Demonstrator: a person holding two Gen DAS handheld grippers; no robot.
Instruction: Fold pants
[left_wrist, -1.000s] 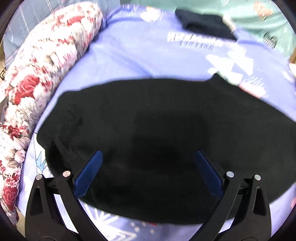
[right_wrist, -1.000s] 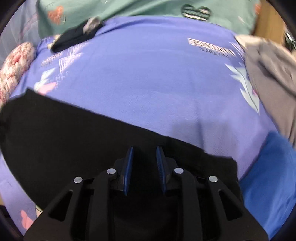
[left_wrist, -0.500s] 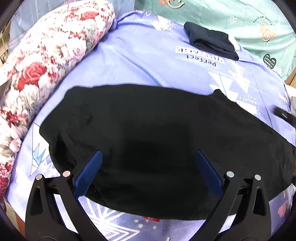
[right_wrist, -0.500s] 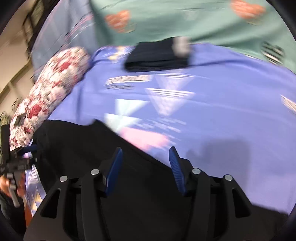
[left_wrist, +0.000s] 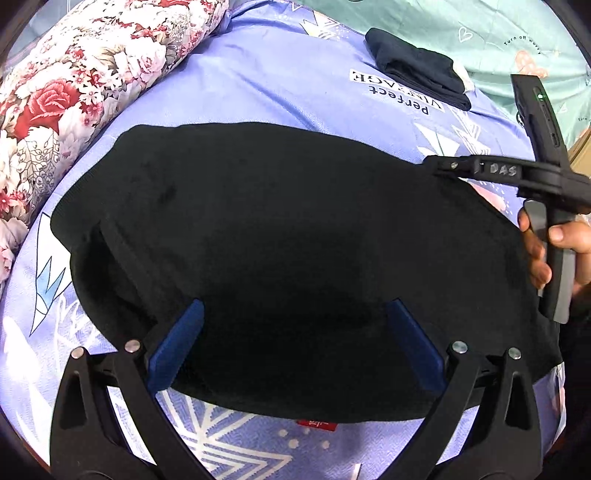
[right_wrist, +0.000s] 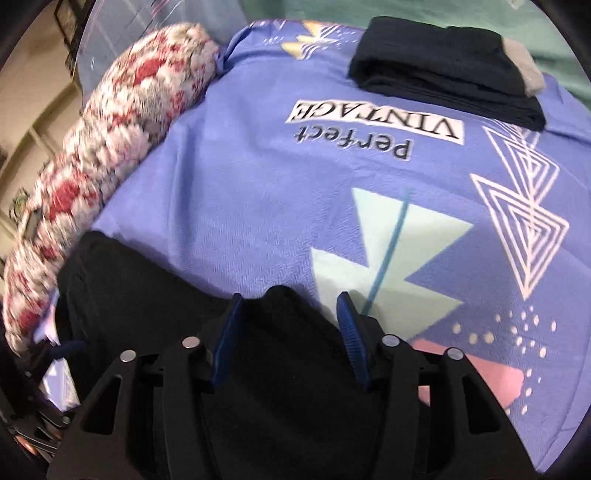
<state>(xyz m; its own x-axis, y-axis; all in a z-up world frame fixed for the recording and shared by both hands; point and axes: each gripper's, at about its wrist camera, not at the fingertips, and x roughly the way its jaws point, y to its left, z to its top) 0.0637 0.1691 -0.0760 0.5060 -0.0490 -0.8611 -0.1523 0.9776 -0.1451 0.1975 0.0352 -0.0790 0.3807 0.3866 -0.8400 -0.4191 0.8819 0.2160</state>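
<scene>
A rolled floral quilt (left_wrist: 74, 85) lies at nine o'clock. The black fabric pants (left_wrist: 288, 240) are spread mid-sheet on the lavender printed bedsheet (left_wrist: 266, 81). The left gripper (left_wrist: 295, 332) hovers spread wide above them; the right gripper (right_wrist: 291, 310), at three o'clock, straddles a raised fold, jaws apart.

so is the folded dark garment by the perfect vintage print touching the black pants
Apart. In the right wrist view, bare purple sheet with the print lies between the folded dark garment and the black pants; the left wrist view shows the same gap.

"Perfect VINTAGE" printed on the purple bedsheet (right_wrist: 258, 177), "DAS" on the right gripper (left_wrist: 436, 168), "Turn off worry" on the green sheet (left_wrist: 491, 33)
</scene>
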